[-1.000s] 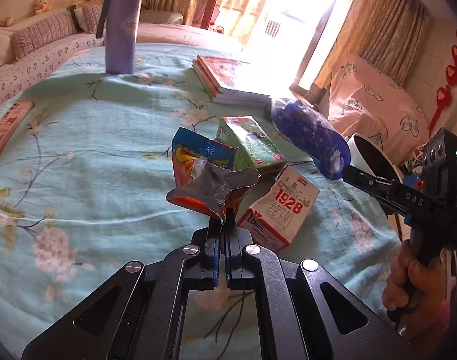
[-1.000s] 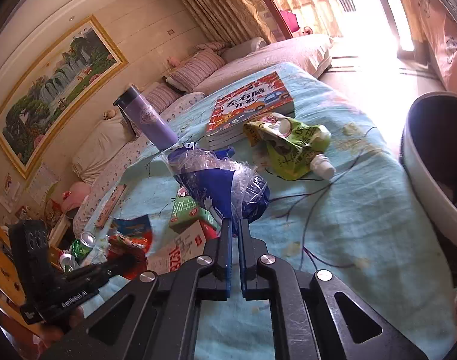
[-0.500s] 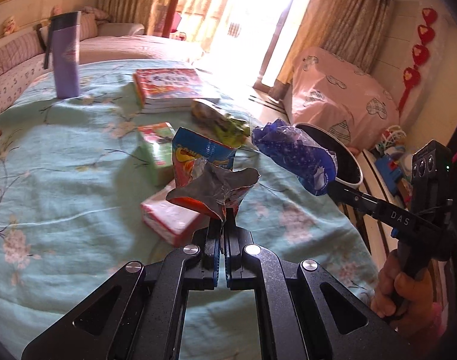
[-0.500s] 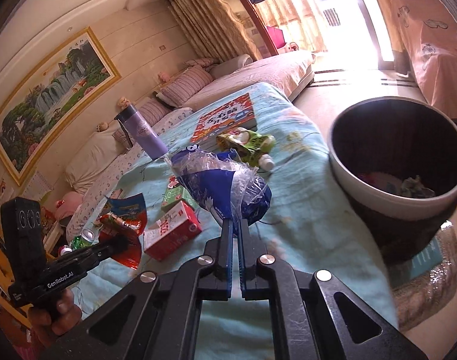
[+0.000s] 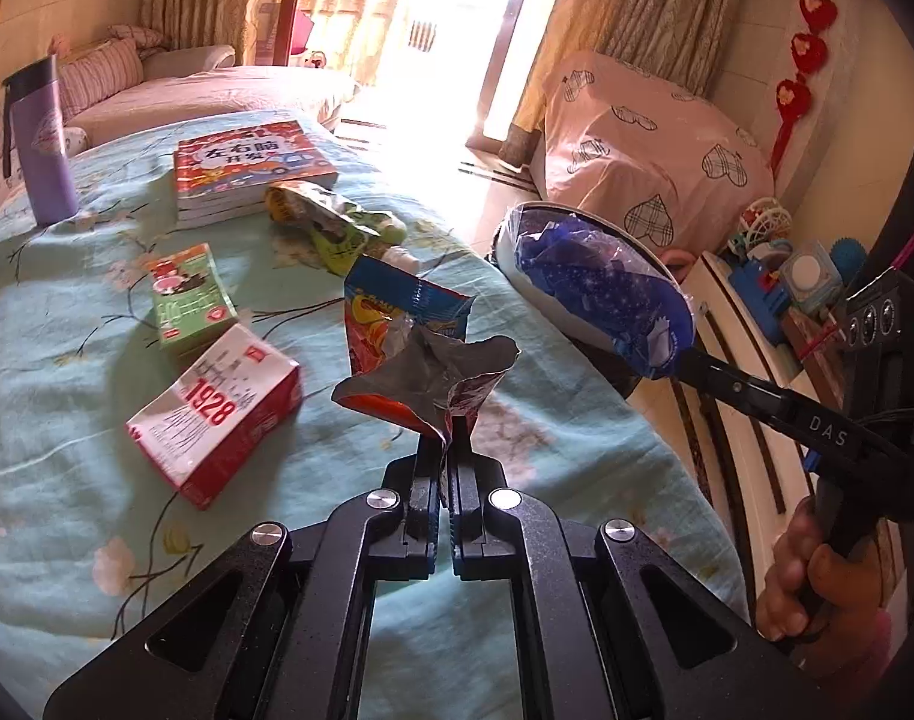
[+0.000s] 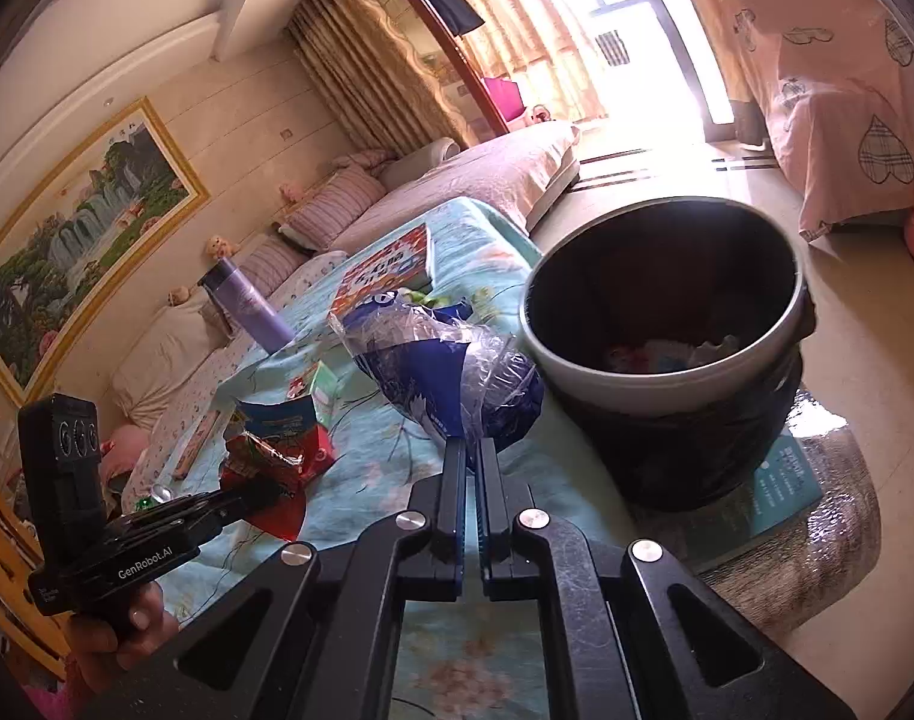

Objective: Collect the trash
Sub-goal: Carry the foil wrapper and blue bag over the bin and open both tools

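My left gripper (image 5: 444, 450) is shut on a torn red and blue snack bag (image 5: 414, 348) with a silver inside, held above the bed; it also shows in the right wrist view (image 6: 276, 450). My right gripper (image 6: 470, 450) is shut on a crumpled blue plastic wrapper (image 6: 444, 372), held next to the trash bin (image 6: 667, 372). In the left wrist view the wrapper (image 5: 601, 288) hangs in front of the bin's rim (image 5: 508, 234). The bin holds some trash. A red-white 1928 carton (image 5: 216, 408), a green carton (image 5: 189, 300) and a green pouch (image 5: 336, 228) lie on the bed.
The bed has a light blue flowered cover (image 5: 66, 360). A stack of books (image 5: 246, 168) and a purple bottle (image 5: 39, 144) stand further back. The bin stands on the floor beside the bed, on a mat (image 6: 817, 510). A pink-covered piece of furniture (image 5: 643, 144) is behind it.
Both grippers have swung right toward the bin with their trash still held. The right gripper is much closer to the bin's opening.
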The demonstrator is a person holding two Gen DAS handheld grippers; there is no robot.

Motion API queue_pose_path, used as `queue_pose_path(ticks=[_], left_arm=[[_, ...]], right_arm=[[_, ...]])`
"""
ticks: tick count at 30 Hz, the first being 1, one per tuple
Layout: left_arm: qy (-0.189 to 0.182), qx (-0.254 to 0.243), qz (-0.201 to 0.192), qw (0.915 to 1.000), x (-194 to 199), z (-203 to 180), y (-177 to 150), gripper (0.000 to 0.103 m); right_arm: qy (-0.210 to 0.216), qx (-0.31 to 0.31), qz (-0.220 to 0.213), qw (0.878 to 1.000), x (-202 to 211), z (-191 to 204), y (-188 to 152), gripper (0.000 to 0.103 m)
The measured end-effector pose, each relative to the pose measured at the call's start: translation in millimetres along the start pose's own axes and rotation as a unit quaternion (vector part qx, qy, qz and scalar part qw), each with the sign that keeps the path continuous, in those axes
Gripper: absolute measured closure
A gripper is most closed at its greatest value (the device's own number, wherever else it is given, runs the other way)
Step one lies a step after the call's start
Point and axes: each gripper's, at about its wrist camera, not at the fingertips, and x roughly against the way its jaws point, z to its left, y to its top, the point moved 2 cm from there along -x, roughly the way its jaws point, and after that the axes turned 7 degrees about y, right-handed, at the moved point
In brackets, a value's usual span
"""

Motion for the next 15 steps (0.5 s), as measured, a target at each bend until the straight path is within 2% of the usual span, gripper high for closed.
queue_pose_path(ticks=[15], left_arm=[[-0.006, -0.035, 0.0, 0.9994, -20, -50, 28, 0.101]], right_arm=[[-0.029, -0.011, -0.036, 0.999, 38, -40, 22, 0.1]])
